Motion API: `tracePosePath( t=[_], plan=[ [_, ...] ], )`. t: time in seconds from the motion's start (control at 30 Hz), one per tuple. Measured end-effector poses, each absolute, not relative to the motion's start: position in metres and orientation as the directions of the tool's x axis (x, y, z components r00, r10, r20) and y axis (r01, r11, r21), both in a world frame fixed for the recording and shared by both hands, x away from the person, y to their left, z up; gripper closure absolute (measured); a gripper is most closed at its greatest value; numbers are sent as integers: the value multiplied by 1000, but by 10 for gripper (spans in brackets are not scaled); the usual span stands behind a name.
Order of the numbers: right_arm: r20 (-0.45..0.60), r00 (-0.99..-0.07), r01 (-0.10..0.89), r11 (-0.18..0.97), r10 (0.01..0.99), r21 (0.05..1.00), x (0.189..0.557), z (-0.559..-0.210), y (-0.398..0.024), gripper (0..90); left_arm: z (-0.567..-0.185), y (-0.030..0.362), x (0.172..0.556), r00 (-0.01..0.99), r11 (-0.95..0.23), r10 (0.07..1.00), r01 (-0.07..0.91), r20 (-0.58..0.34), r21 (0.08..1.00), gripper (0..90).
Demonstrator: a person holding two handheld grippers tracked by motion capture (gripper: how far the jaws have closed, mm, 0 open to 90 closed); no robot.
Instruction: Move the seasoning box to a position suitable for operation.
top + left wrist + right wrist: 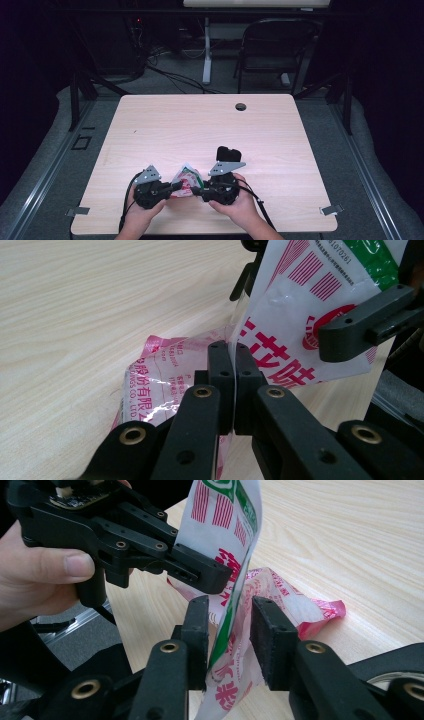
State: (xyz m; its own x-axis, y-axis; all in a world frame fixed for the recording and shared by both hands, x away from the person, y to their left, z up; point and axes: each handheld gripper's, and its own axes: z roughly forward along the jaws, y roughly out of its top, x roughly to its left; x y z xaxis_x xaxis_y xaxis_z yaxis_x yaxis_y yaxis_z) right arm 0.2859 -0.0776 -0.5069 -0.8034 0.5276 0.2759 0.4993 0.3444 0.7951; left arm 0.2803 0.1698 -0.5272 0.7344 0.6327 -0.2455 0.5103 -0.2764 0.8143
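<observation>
A crinkly plastic bag (185, 179) printed in white, red and green is held up between the two grippers near the table's front edge. My left gripper (231, 347) is shut on a thin edge of the bag (300, 305). The bag's lower part (160, 375) rests crumpled on the table. My right gripper (231, 602) is open, and a sheet of the bag (225, 515) hangs in the gap, close to one pad. In the high view the left gripper (173, 186) and the right gripper (196, 190) point at each other.
The light wooden table (200, 125) has a cable hole (241, 106) near its far edge. A small black object (228, 151) sits just behind the right gripper. A folding chair (272, 47) and a desk leg (206, 50) stand beyond the table.
</observation>
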Motion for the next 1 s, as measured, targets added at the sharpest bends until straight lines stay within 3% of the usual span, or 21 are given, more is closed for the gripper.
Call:
tracePosePath(
  t=[0.37, 1.0],
  plan=[
    [299, -787, 535, 356, 540, 766, 291, -509, -79, 888, -528, 170, 280, 737, -283, 631, 509, -241, 813, 900],
    [297, -796, 532, 374, 528, 760, 296, -506, -77, 900, -530, 173, 280, 739, -276, 629, 501, -240, 820, 896]
  ],
)
